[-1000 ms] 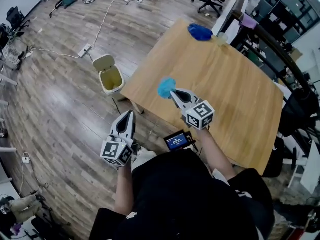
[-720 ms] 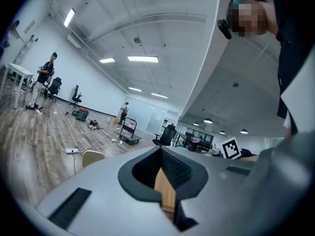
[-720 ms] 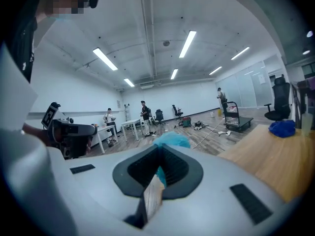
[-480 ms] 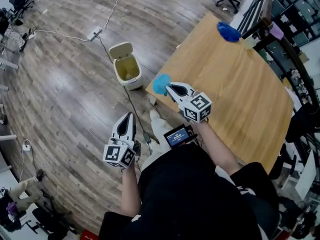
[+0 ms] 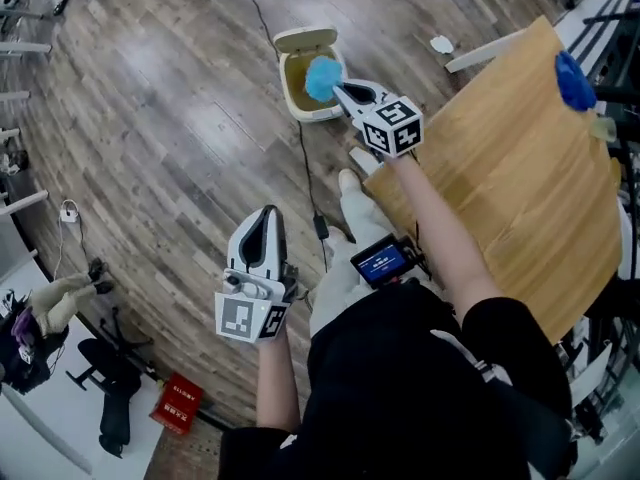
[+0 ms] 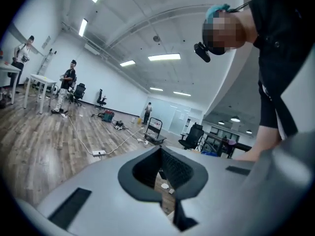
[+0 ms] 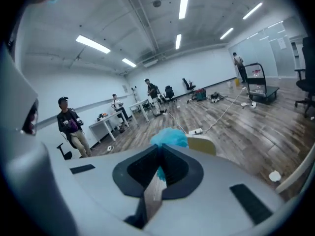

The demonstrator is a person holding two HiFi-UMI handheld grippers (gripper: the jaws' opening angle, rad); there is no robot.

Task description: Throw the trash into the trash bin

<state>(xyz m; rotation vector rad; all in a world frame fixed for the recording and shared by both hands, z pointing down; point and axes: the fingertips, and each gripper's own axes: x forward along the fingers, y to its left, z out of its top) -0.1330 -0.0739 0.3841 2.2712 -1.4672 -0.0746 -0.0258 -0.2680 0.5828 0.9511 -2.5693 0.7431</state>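
Observation:
The cream trash bin (image 5: 296,96) stands on the wood floor with its lid (image 5: 304,39) flipped up. My right gripper (image 5: 337,90) is stretched out over the bin's mouth, shut on a crumpled blue wad of trash (image 5: 321,76). In the right gripper view the blue wad (image 7: 169,137) sticks out past the closed jaws, with the bin's lid (image 7: 202,144) just behind it. My left gripper (image 5: 268,212) hangs lower left over bare floor, shut and holding nothing. In the left gripper view its jaws meet with nothing between them.
The wooden table (image 5: 510,168) fills the right side, with another blue wad (image 5: 574,80) at its far edge. A cable (image 5: 300,158) runs along the floor past the bin. A white scrap (image 5: 441,44) lies on the floor. Several people stand far off in the room.
My right gripper has carried the blue wad from beside the table's edge out to above the open bin. My left gripper has travelled along, still shut.

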